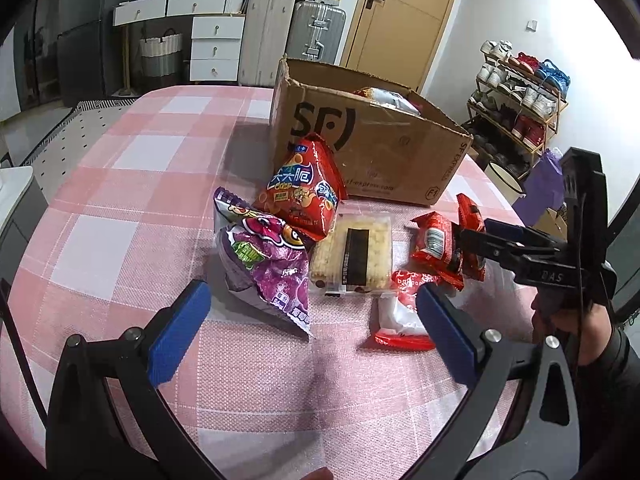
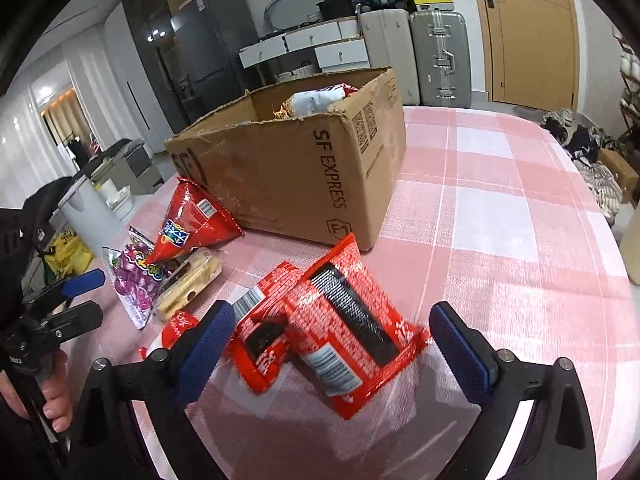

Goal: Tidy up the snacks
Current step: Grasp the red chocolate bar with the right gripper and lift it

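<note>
A round table under a pink-and-white checked cloth carries everything. Going left to right in the left wrist view: a purple snack bag lies toward the table's middle, its upper corner tucked under a red triangular crisp bag that leans against the cardboard box set toward the far edge. Just right of the purple bag sits a clear pack of pale biscuits, and in front of it a red-and-white packet lies flat — partly hidden by a blue pad. Further right are two red wrappers, overlapping each other.

The box is open-topped, with a white-and-red packet already inside.

The left gripper hangs over the near part of the table, jaws wide apart, nothing between the pads. The right gripper also stands wide open — the two red wrappers lie between its fingers, but the pads do not press on them.
</note>
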The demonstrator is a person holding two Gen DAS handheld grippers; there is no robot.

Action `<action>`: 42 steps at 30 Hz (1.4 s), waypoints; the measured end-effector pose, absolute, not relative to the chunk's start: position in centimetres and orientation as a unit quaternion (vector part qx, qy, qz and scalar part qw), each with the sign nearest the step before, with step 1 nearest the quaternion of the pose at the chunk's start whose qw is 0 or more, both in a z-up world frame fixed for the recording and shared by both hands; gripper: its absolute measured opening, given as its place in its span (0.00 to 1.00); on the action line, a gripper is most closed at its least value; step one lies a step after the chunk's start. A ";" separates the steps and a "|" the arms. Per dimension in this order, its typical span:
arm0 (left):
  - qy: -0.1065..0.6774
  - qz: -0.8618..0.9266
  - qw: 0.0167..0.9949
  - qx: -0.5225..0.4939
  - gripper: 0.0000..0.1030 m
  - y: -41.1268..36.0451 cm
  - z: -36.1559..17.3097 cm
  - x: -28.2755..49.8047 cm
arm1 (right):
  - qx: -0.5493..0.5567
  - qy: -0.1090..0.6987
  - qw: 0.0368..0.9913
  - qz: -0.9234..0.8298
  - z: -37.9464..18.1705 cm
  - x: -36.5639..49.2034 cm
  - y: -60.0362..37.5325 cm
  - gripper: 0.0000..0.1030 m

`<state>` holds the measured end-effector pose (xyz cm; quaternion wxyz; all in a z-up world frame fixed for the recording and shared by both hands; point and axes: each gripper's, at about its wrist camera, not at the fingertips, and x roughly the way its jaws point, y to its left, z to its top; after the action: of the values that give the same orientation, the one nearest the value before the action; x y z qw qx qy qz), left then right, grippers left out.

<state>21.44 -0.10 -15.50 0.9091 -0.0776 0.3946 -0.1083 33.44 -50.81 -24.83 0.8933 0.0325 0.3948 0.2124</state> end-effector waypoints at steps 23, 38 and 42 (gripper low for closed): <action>0.393 -0.087 0.912 -0.076 0.99 1.6 -15.4 20.2 | 0.105 0.381 0.882 0.256 -23.8 31.1 -52.2 0.44; 0.406 -0.060 0.907 -0.092 0.99 3.6 -15.9 20.8 | 0.117 0.366 0.885 0.262 -22.8 28.2 -51.8 0.44; 0.412 -0.062 0.907 -0.065 0.99 2.9 -16.1 21.1 | 0.124 0.362 0.885 0.265 -22.7 27.3 -51.9 0.44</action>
<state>21.09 2.95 -16.09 0.9065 -0.0651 0.4125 -0.0617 27.27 -51.92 -22.68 0.8853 0.1240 0.3617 0.2648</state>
